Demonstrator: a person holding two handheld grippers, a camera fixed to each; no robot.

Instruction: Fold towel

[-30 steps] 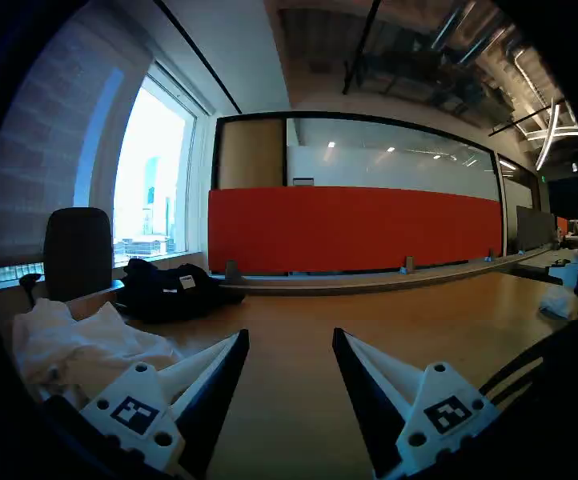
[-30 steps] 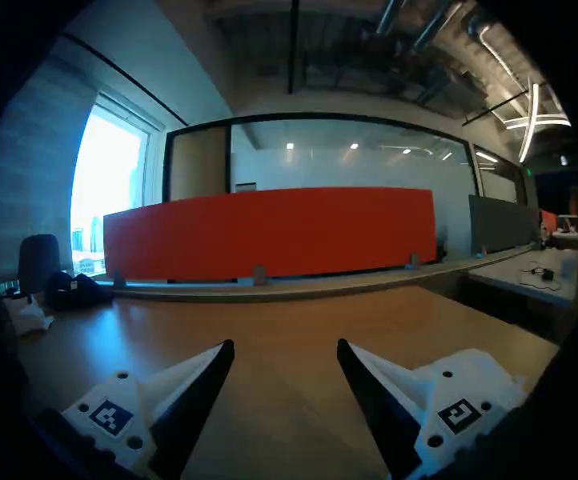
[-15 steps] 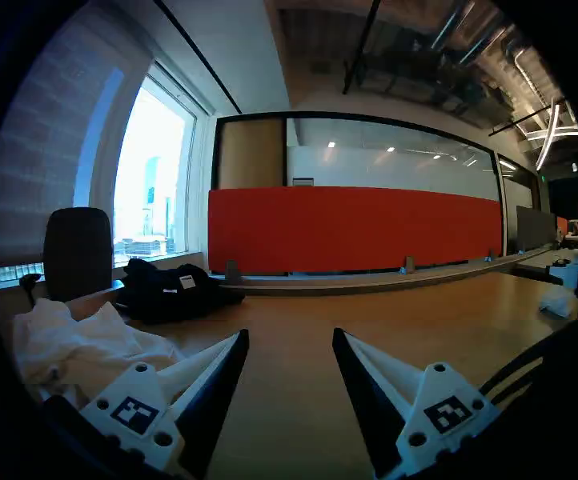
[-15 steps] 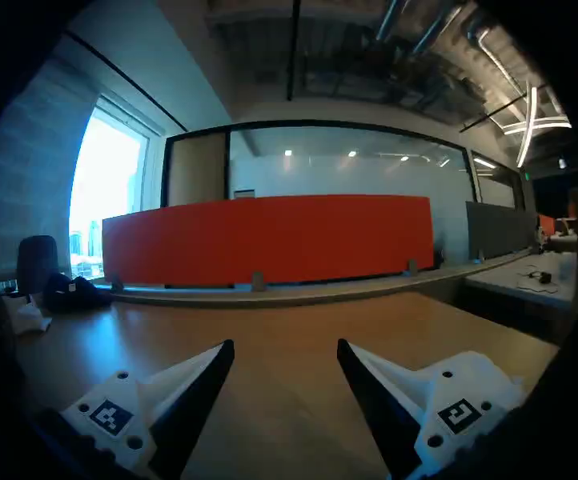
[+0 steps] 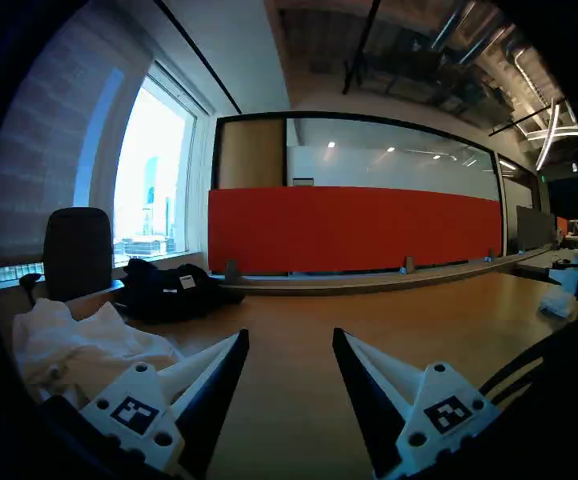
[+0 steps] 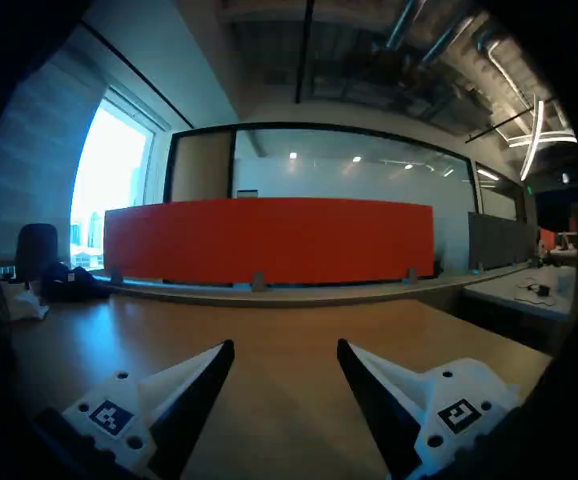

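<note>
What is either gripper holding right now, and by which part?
Nothing. Left gripper and right gripper are open; the towel lies crumpled on the table.

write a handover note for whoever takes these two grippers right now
Left tool: open, empty, low over the wooden table.
Right tool: open, empty, over the same table.
Towel: white, a crumpled heap on the table, just left of the left tool, near a black bundle.
Done: nothing; no fold made.
Left: grasp the towel, spread it, fold it.
</note>
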